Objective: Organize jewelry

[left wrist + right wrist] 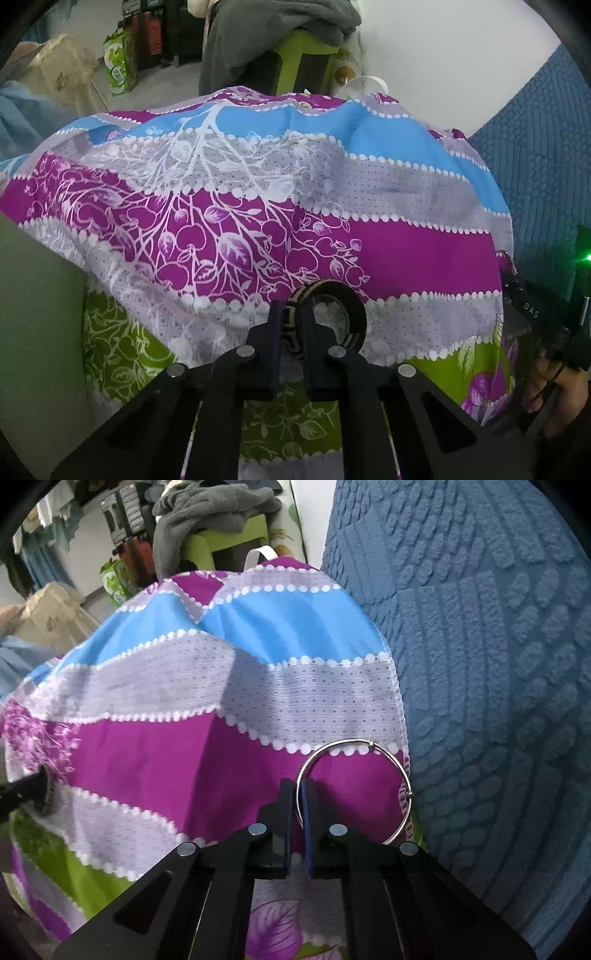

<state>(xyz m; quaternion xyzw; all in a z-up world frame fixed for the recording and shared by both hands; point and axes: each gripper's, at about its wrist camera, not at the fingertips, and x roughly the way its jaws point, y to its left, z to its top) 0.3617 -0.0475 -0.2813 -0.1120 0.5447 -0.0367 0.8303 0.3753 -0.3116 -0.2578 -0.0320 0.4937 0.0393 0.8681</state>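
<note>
In the left wrist view my left gripper [293, 308] is shut on the near rim of a wide black and tan patterned bangle [351, 306], held just above the striped purple, blue and grey cloth [295, 184]. In the right wrist view my right gripper [298, 788] is shut on the left side of a thin silver ring bangle [376, 746], held over the same cloth [184, 701] near its right edge. The left gripper's tip with the dark bangle [44, 790] shows at the far left of the right wrist view.
A blue textured bedspread [480, 701] rises right of the cloth. Behind stand a green stool under a grey garment [288, 22], a green box [120, 62] and a white strap or handle [260, 555] at the cloth's far edge.
</note>
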